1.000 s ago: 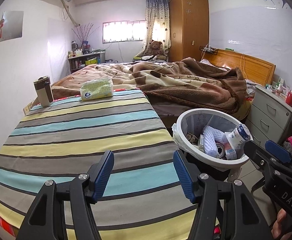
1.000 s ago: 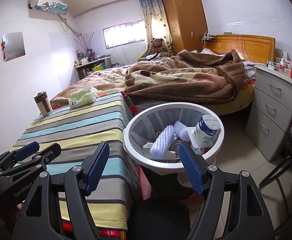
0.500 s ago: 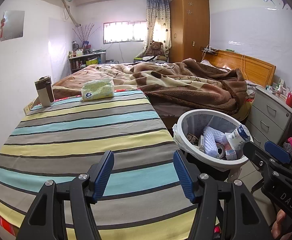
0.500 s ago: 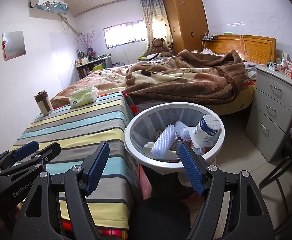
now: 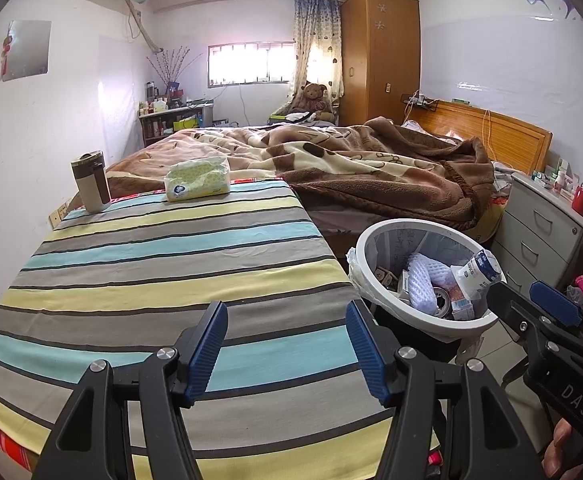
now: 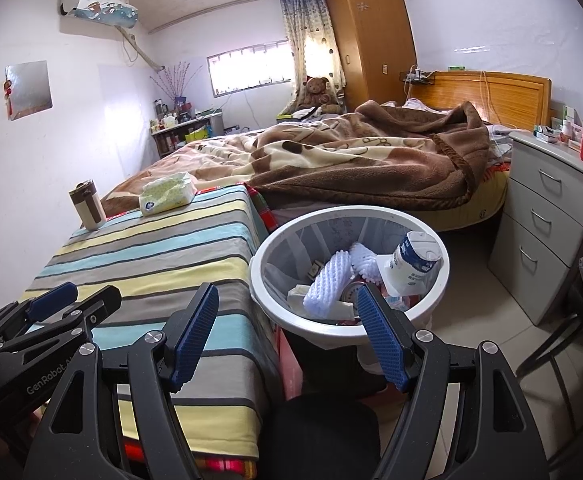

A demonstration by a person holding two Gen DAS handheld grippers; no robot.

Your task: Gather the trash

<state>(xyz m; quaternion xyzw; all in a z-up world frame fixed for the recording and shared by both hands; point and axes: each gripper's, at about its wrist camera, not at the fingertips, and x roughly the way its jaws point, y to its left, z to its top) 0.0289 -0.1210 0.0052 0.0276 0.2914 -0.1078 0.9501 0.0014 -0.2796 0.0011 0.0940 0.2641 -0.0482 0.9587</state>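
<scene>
Beside a table covered in a striped cloth (image 5: 163, 264) stands a white trash bin (image 6: 275, 248), lined with a plastic bag and holding white foam netting (image 6: 327, 280), a white and blue bottle (image 6: 411, 264), a can (image 5: 440, 296) and small cartons. Over the near end of the cloth, the left gripper (image 5: 287, 344) hangs with its blue-padded fingers spread apart, holding nothing. Close to the bin's near rim, the right gripper (image 6: 287, 332) is likewise spread wide and empty. At the table's far end sit a tissue pack (image 5: 197, 180) and a travel mug (image 5: 90, 182), with an unmade bed (image 5: 371, 168) beyond.
</scene>
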